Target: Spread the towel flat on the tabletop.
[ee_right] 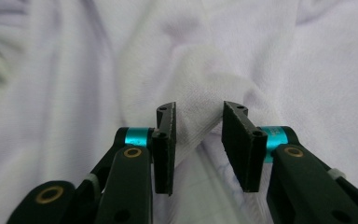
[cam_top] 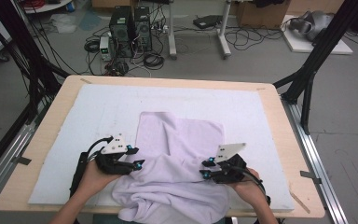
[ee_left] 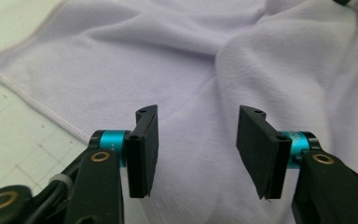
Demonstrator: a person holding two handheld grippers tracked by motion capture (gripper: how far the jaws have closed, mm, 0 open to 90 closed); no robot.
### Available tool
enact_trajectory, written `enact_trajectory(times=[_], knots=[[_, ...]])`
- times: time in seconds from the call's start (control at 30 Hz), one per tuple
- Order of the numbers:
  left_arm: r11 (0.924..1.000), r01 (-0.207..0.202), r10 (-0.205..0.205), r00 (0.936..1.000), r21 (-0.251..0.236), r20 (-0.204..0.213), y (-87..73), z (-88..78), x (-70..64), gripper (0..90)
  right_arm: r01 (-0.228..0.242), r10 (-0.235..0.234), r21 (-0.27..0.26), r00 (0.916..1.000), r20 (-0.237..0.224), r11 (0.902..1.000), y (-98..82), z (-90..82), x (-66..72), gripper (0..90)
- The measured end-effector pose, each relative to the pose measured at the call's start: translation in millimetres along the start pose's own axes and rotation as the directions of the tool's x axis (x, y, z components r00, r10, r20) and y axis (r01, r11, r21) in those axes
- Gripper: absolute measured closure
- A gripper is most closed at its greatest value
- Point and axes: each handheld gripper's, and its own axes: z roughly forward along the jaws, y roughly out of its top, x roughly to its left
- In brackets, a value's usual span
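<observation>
Lilac towel [cam_top: 177,163] lies rumpled on the white mat [cam_top: 98,112] of the surface, near edge bunched; left hand-held gripper [cam_top: 137,156] part open over flat cloth, gripping nothing; right hand-held gripper [cam_top: 206,168] narrowly parted astride a raised fold, likely to pinch it.

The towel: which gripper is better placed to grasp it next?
Probably the right gripper: a raised towel fold sits between its open jaws. The left gripper is open over flat cloth.

White mat [cam_top: 98,112] and lilac cloth [cam_top: 182,140] cover table [cam_top: 284,135].
</observation>
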Motion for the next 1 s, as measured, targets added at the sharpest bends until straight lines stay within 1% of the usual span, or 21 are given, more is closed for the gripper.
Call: enact_trajectory(times=[0.03,0.07,0.1,0.13,0.17,0.2,0.23,0.27,0.33,0.4,0.53,0.6,0.63,0.7,0.73,0.77,0.8,0.87,0.9,0.93,1.0], knots=[[0.9998,0.004,-0.004,1.0,0.022,0.001,-1.0,6.3,2.0,49.1,-0.001,0.001,0.013,1.0,-0.001,0.9999,0.3,7.3,-1.8,64.0],[0.9987,0.013,-0.014,0.9997,0.048,0.022,-2.5,12.4,4.3,52.8,-0.004,0.004,0.025,1.0,0.002,0.9997,0.2,13.9,-2.5,65.8],[0.9967,0.014,-0.018,0.9986,0.08,0.051,-4.4,18.2,5.6,62.0,0.001,-0.001,0.039,1.0,-0.008,0.9992,-0.4,19.6,-2.8,69.9],[0.9932,0.003,-0.01,0.9983,0.116,0.058,-6.2,23.4,5.2,70.1,0.003,-0.003,0.042,0.9999,-0.015,0.9991,-1.4,23.1,-2.3,74.9],[0.9937,-0.001,-0.005,0.9987,0.112,0.051,-7.9,25.0,3.7,74.0,0.0,0.0,0.032,0.9997,-0.026,0.9995,-2.8,24.4,-2.6,80.7],[0.9949,0.007,-0.013,0.9984,0.101,0.055,-8.7,23.9,3.3,77.9,-0.011,0.012,0.028,0.999,-0.042,0.9995,-4.2,23.9,-3.0,85.4],[0.9951,0.018,-0.024,0.998,0.097,0.059,-9.6,22.6,2.7,82.5,-0.011,0.012,0.021,0.9977,-0.066,0.9997,-5.9,22.4,-3.9,86.4],[0.9943,0.011,-0.018,0.9981,0.106,0.059,-10.0,20.4,2.2,85.8,-0.019,0.02,0.013,0.9959,-0.088,0.9997,-7.6,20.2,-3.6,86.7],[0.9943,-0.001,-0.004,0.9988,0.107,0.049,-10.7,14.7,-1.6,86.9,-0.005,0.007,0.014,0.9953,-0.097,0.9999,-9.4,14.0,-1.1,86.7],[0.9953,-0.01,0.006,0.999,0.096,0.045,-12.3,7.9,-6.2,87.3,0.011,-0.01,0.009,0.9951,-0.098,0.9999,-10.5,5.8,3.4,86.8],[0.9966,-0.001,-0.003,0.9991,0.082,0.043,-23.0,-9.0,-15.6,87.6,0.024,-0.023,0.01,0.994,-0.107,0.9997,-13.9,-10.7,13.2,86.6],[0.9972,0.007,-0.011,0.9983,0.074,0.056,-28.9,-20.4,-23.1,87.7,0.023,-0.021,0.016,0.9907,-0.134,0.9996,-15.4,-17.0,19.1,86.3],[0.9974,0.009,-0.014,0.9979,0.072,0.063,-30.5,-24.1,-26.3,87.7,0.033,-0.03,0.02,0.9883,-0.149,0.9993,-15.2,-21.1,22.4,85.6],[0.9979,0.01,-0.016,0.9962,0.064,0.085,-32.6,-33.5,-33.6,87.5,0.03,-0.031,-0.007,0.985,-0.17,0.9995,-13.8,-29.4,24.2,80.5],[0.9983,0.0,-0.006,0.9955,0.059,0.094,-31.8,-37.7,-35.5,87.1,0.017,-0.023,-0.039,0.9856,-0.167,0.9991,-12.2,-36.0,22.6,76.8],[0.9988,-0.001,-0.003,0.995,0.049,0.1,-29.7,-40.8,-36.3,85.3,0.0,-0.01,-0.067,0.988,-0.154,0.9978,-10.3,-42.7,18.7,73.4],[0.999,0.002,-0.006,0.9953,0.044,0.097,-25.7,-42.8,-35.3,78.6,-0.006,-0.006,-0.086,0.9908,-0.135,0.9962,-7.7,-47.9,12.7,70.5],[0.9999,-0.001,0.0,0.9964,0.016,0.084,-15.4,-44.3,-28.7,65.9,-0.024,0.016,-0.091,0.9965,-0.082,0.9956,-1.0,-54.4,-0.7,65.8],[1.0,-0.004,0.004,0.997,0.0,0.078,-9.3,-43.3,-23.9,63.6,-0.025,0.019,-0.093,0.9978,-0.064,0.9954,2.8,-54.6,-8.5,64.2],[0.9998,-0.004,0.005,0.9981,-0.018,0.062,-3.7,-41.0,-17.6,62.2,-0.029,0.026,-0.086,0.9991,-0.034,0.9959,6.6,-53.1,-16.8,63.2],[0.9996,0.002,-0.002,0.9996,-0.027,0.027,7.0,-31.6,-1.9,59.3,-0.042,0.043,-0.07,0.9991,0.006,0.9967,11.9,-45.0,-36.8,60.7]])
